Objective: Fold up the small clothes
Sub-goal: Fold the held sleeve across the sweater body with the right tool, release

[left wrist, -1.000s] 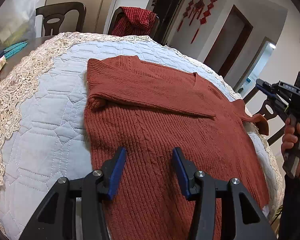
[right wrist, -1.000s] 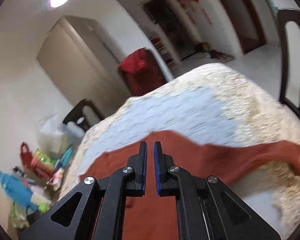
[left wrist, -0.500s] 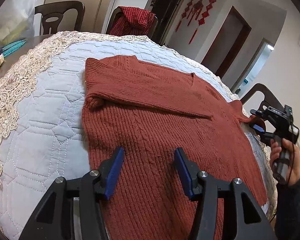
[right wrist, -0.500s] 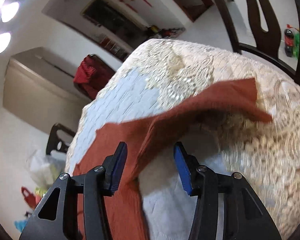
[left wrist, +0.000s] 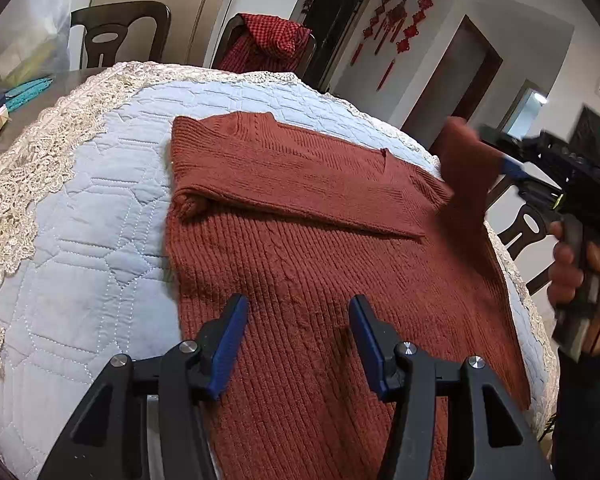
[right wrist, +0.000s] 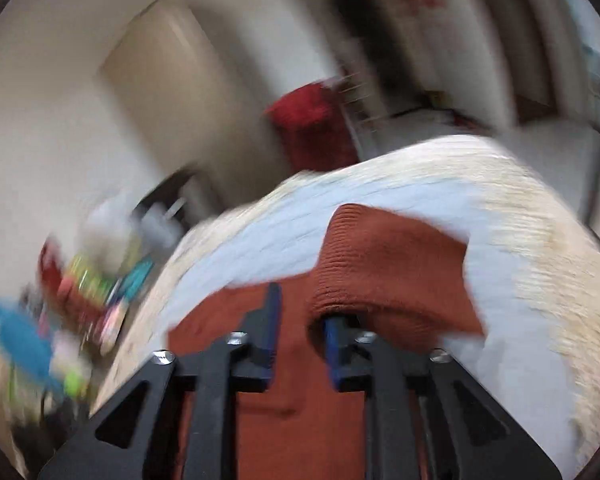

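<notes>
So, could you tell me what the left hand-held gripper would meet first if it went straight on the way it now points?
Most likely the rust-red ribbed knit sweater spread on the pale blue quilted cover. The left hand-held gripper, jaws open, points down and forward over the sweater's body, with nothing in between, though the height above it is unclear.

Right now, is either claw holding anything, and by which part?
Left claw: nothing, open above the sweater. Right claw: the sweater's sleeve, cuff end, draped over one finger, jaws apart, not pinched.
</notes>
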